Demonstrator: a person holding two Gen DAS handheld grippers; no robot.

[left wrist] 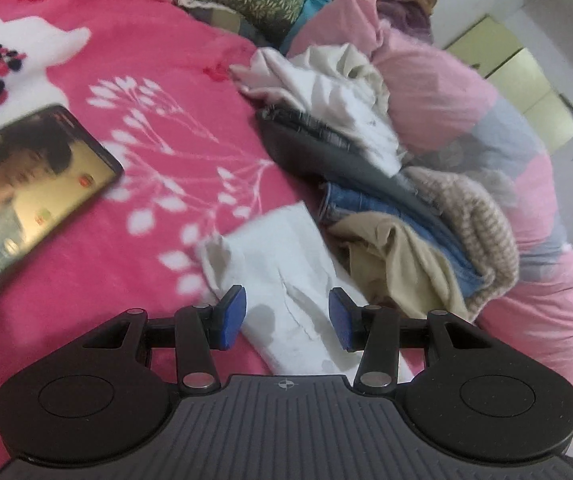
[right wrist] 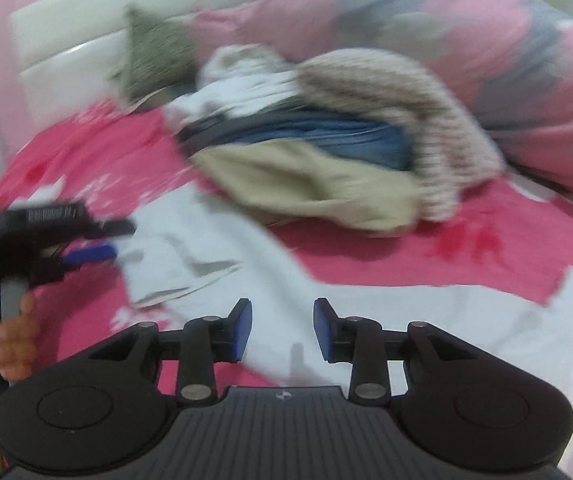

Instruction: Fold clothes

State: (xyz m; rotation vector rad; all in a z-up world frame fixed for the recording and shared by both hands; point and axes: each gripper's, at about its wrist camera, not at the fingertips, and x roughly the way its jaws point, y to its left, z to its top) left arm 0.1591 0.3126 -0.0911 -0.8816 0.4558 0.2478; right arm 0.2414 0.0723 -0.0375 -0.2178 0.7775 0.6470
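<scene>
Both the left gripper (left wrist: pixel 286 318) and right gripper (right wrist: pixel 282 330) hover with fingers released over the flat white cotton garment (left wrist: pixel 282 272), spread on the pink floral bed (left wrist: pixel 126 60) for folding

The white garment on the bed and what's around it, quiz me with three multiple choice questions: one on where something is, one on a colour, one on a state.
1. Where does the phone lie relative to the white garment, in the left wrist view?
A. To its left, on the pink blanket
B. On top of the clothes pile
C. Under the garment

2. What colour are the claw pads?
A. Red
B. Blue
C. Green

3. How is the left claw?
A. Shut on the garment
B. Shut on the phone
C. Open, holding nothing

Answers:
1. A: the phone rests on the pink blanket, left of the white garment.
2. B: the pads are blue.
3. C: the left claw has a clear gap between its pads, with the garment showing through it; the right claw is open too.
</scene>
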